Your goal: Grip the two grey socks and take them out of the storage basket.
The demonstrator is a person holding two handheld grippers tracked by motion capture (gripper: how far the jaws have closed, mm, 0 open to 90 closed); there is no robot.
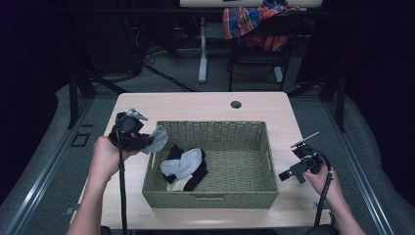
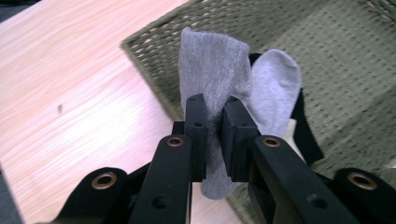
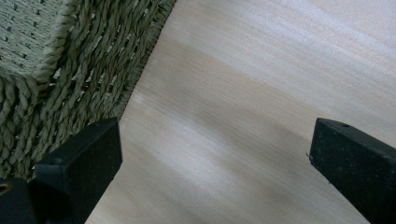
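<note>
**A:** Where is your left gripper (image 2: 214, 116) right now?

**B:** You hold it over the left edge of the woven basket (image 1: 210, 199), above the counter (image 1: 205, 105). Its jaws are clamped on a grey sock (image 2: 212, 79); the fabric is pinched flat between the two black pads, with the longer part standing above them and a short end hanging below.

**A:** And from above?

**B:** In the high view your left gripper (image 1: 145, 142) sits just outside the basket's left wall, and the grey sock (image 1: 157, 139) droops from it across the rim.

**A:** What lies in the basket?

**B:** A small heap in its left half: a pale grey sock (image 1: 183, 163) on top, a black sock (image 1: 198, 177) under it and a cream piece (image 1: 177, 185) at the near side. The same pale grey sock (image 2: 275, 88) shows just behind the one you grip.

**A:** Your right gripper?

**B:** You hold the right gripper (image 1: 285, 175) beside the basket's right wall, above the counter. Its jaws stand wide apart with bare wood between them, and the woven wall (image 3: 70, 70) is close by one jaw.
</note>
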